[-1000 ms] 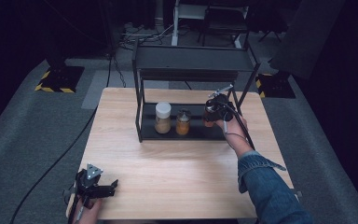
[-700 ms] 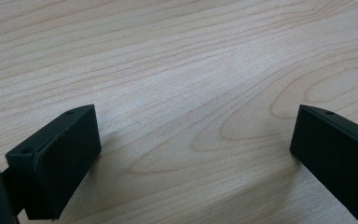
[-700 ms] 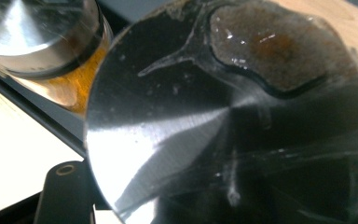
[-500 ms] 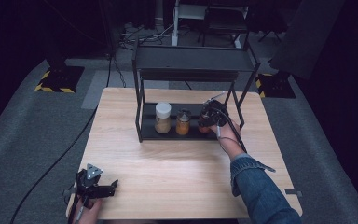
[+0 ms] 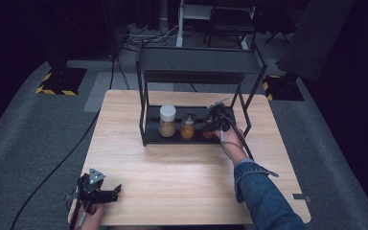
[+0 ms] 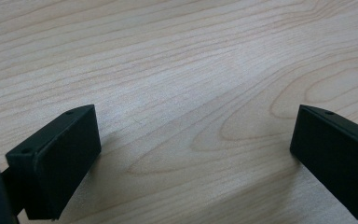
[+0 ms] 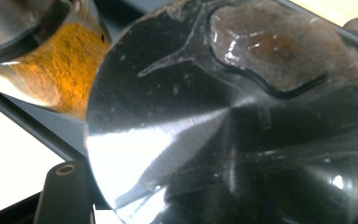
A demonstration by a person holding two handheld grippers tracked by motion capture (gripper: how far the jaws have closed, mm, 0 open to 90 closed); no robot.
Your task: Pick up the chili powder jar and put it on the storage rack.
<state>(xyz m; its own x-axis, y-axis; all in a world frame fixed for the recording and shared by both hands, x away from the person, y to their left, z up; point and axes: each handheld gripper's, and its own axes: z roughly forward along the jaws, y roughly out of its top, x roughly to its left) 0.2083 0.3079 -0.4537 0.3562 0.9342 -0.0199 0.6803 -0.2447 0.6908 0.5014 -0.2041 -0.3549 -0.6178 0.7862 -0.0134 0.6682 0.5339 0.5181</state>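
A black two-tier rack (image 5: 199,60) stands at the back of the wooden table (image 5: 182,177). Its lower shelf carries a white-lidded jar (image 5: 167,121) and a smaller dark-lidded jar (image 5: 188,125), both with orange contents. My right gripper (image 5: 215,120) reaches into the lower shelf's right end, shut on a third jar (image 5: 209,131) with reddish contents. In the right gripper view that jar's glossy black lid (image 7: 233,121) is close up, the orange jar (image 7: 51,70) is at the upper left, and one black finger (image 7: 65,191) shows below. My left gripper (image 5: 106,194) is open over bare wood (image 6: 191,60) at the table's near left corner.
The rack's upper shelf (image 5: 196,57) overhangs the jars, and its thin posts (image 5: 243,108) frame the right hand. Dark carpet surrounds the table, with cables (image 5: 52,167) on the left. Bare wood lies between the rack and the near edge.
The right hand has come down and a little left with its jar, from beside the rack's right post to the lower shelf next to the small jar. The left gripper has stayed put.
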